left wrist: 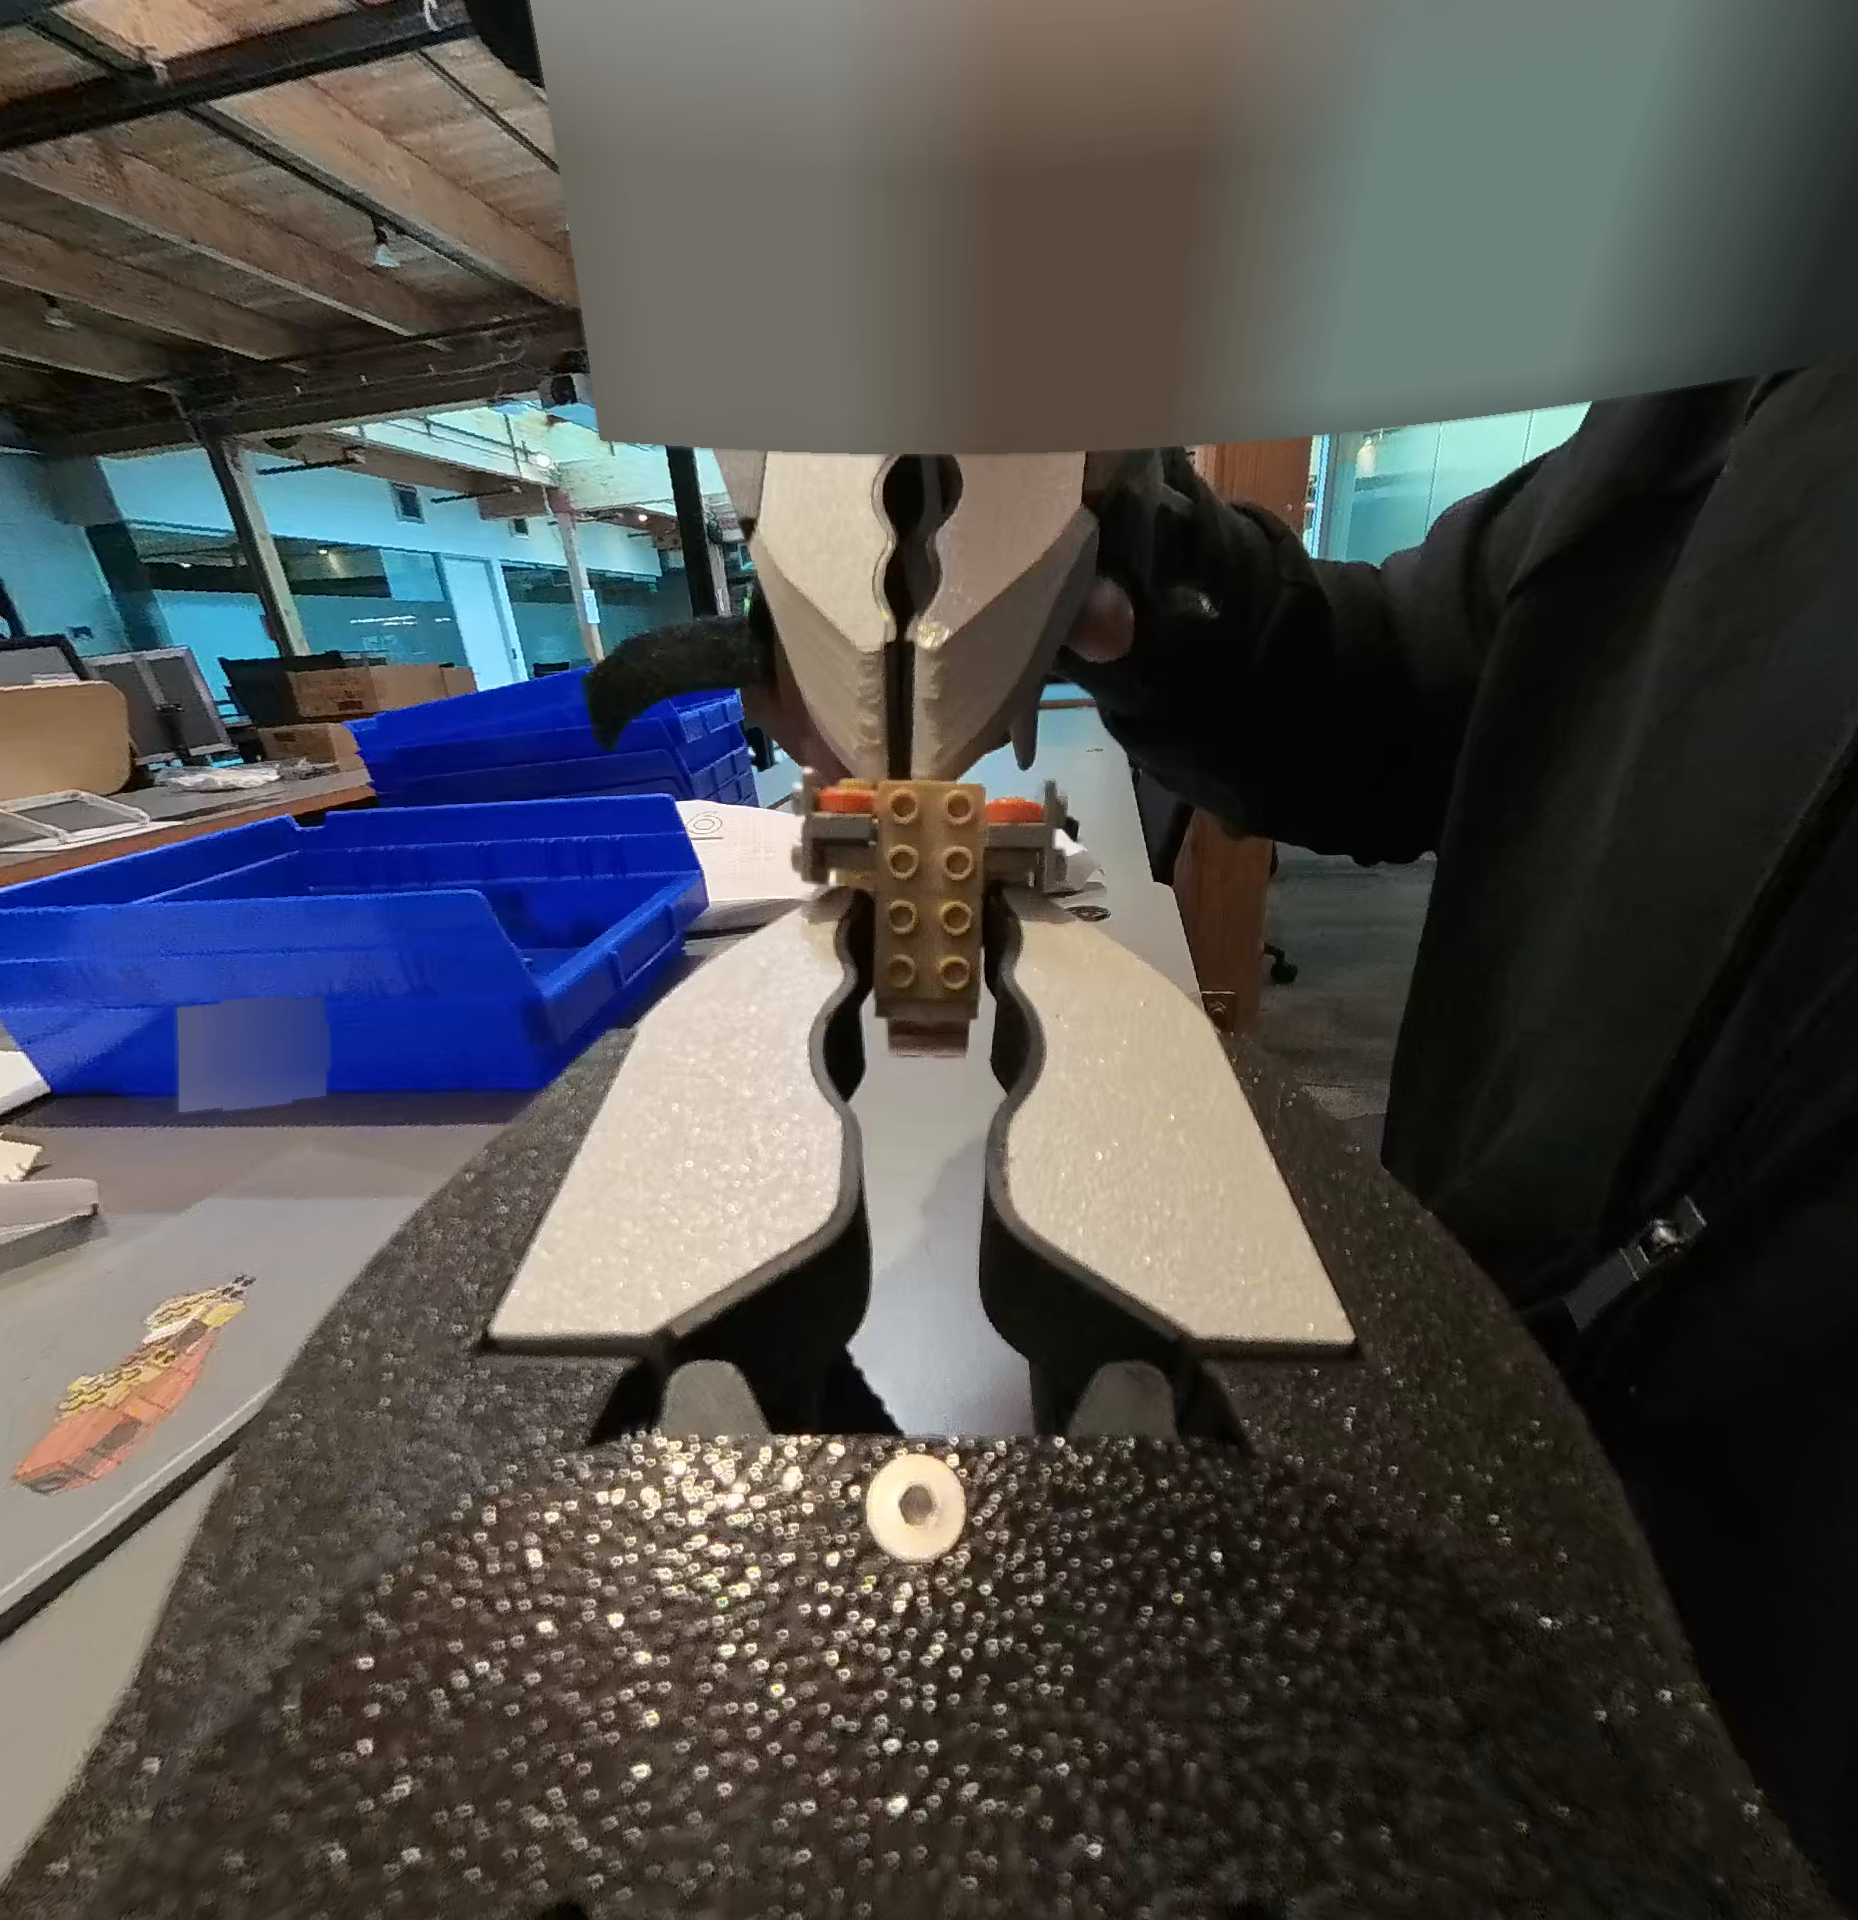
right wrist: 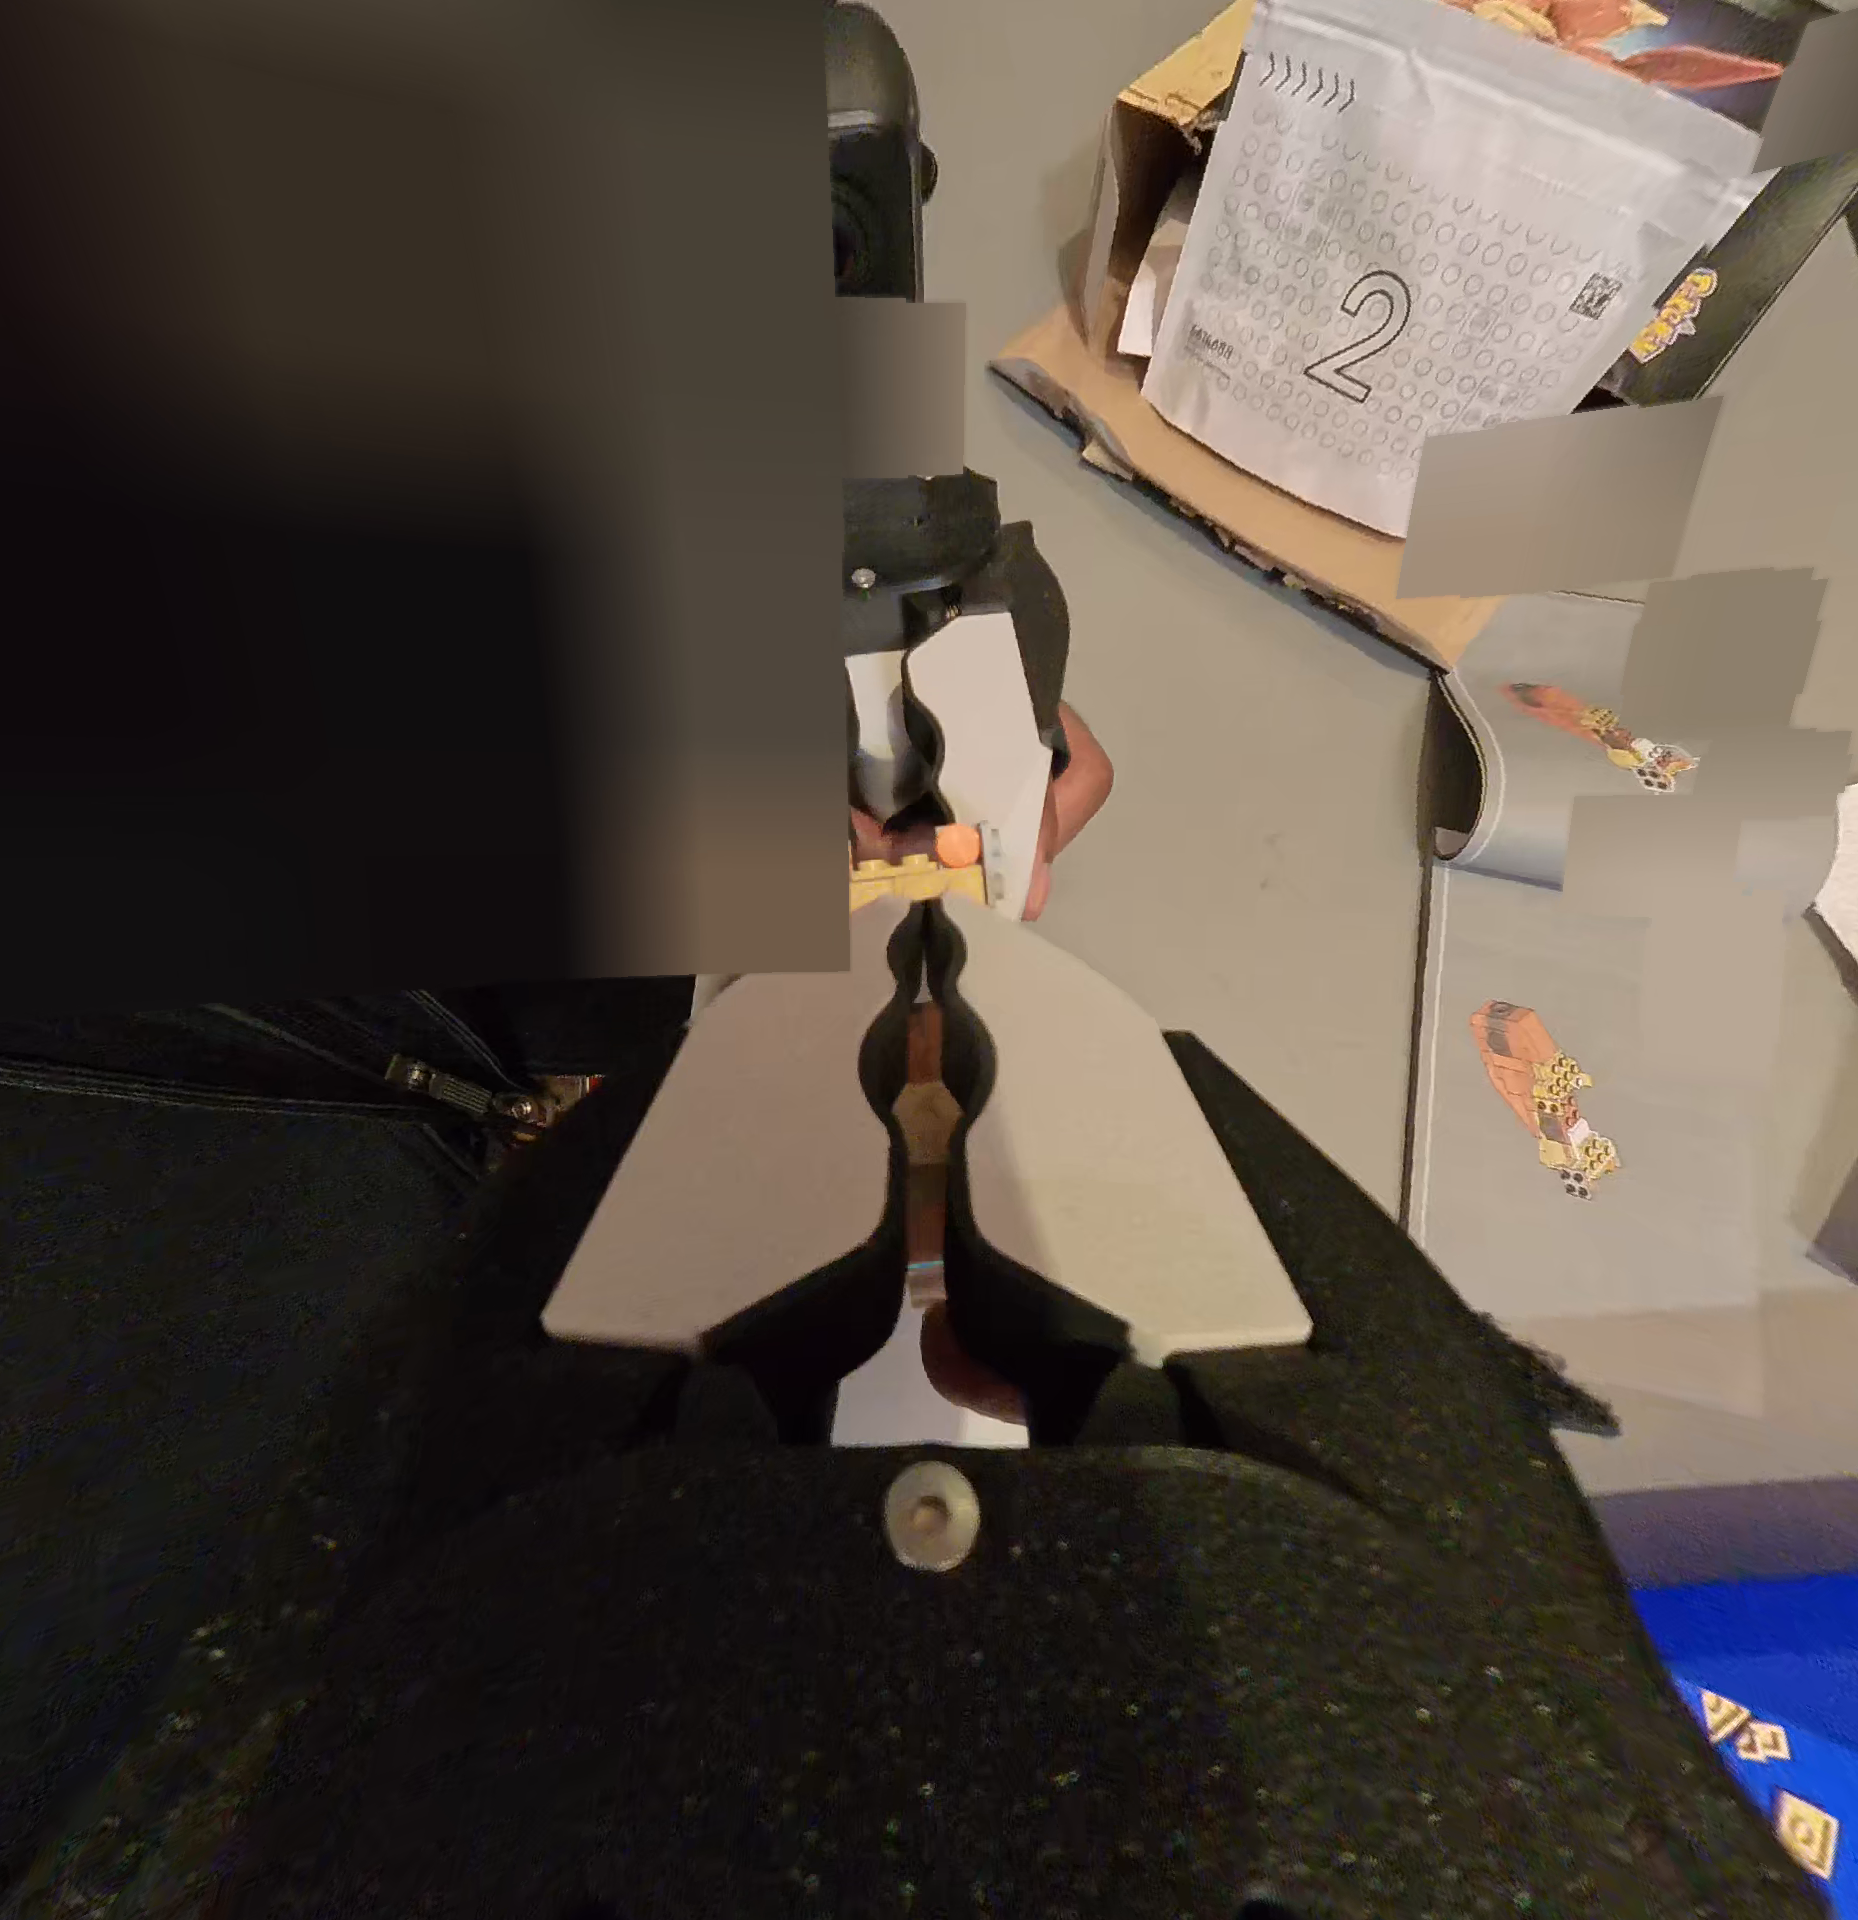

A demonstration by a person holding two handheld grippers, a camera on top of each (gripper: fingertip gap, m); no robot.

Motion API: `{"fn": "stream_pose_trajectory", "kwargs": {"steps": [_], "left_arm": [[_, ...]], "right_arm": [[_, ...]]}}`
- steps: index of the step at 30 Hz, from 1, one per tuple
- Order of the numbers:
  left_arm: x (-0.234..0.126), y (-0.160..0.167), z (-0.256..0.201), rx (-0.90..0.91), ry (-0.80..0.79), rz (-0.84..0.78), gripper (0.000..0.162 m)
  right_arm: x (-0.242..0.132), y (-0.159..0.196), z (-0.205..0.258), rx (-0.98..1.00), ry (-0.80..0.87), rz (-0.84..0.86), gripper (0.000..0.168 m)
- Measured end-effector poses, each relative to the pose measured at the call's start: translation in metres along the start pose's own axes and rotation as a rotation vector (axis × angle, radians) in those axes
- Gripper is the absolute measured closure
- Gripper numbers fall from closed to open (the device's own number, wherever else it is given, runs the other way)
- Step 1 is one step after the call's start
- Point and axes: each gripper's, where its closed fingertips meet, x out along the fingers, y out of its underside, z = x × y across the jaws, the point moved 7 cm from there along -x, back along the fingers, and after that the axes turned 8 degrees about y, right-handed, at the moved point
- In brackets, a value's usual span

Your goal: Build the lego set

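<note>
Notes, largest first, everything placed from the small lego assembly (left wrist: 927, 894) held up over the grey table (left wrist: 281, 1226).

Table: below the assembly. Blue bins (left wrist: 312, 966) off to its left in the left wrist view. The paper parts bag (right wrist: 1424, 281) and the open instruction booklet (right wrist: 1548, 1039) lay well beyond it in the right wrist view.

Person: dark sleeve (left wrist: 1527, 727) and gloved hand (left wrist: 1195, 623) behind the assembly, steering the right gripper.

Left gripper (left wrist: 925, 935): fingers part-way open, closed only as far as the tan studded plate, which they pinched by its long sides. The plate's long axis ran straight along those fingers, studs facing the camera. A grey cross-piece with orange round parts (left wrist: 844, 800) sat across its far end.

Right gripper (left wrist: 901, 764): came at the assembly from the opposite side, tips meeting it at the far end, just touching or a hair off; I could not tell which. Jaws were nearly together. In its own view (right wrist: 930, 940) something thin, brown and tan, showed in the slot, likely a small piece, though I could not make it out.

Judgement: the two tools stood nose to nose on one line, so the coming move was a straight press along the plate's long axis, the right one nearer the joint.
</note>
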Motion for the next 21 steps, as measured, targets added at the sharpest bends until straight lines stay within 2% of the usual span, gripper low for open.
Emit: {"fn": "stream_pose_trajectory", "kwargs": {"steps": [21], "left_arm": [[0.0077,-0.0063,-0.0019,0.101,-0.011,0.237,0.143]], "right_arm": [[-0.0055,0.0093,0.0009,0.016,-0.012,0.048,0.168]]}}
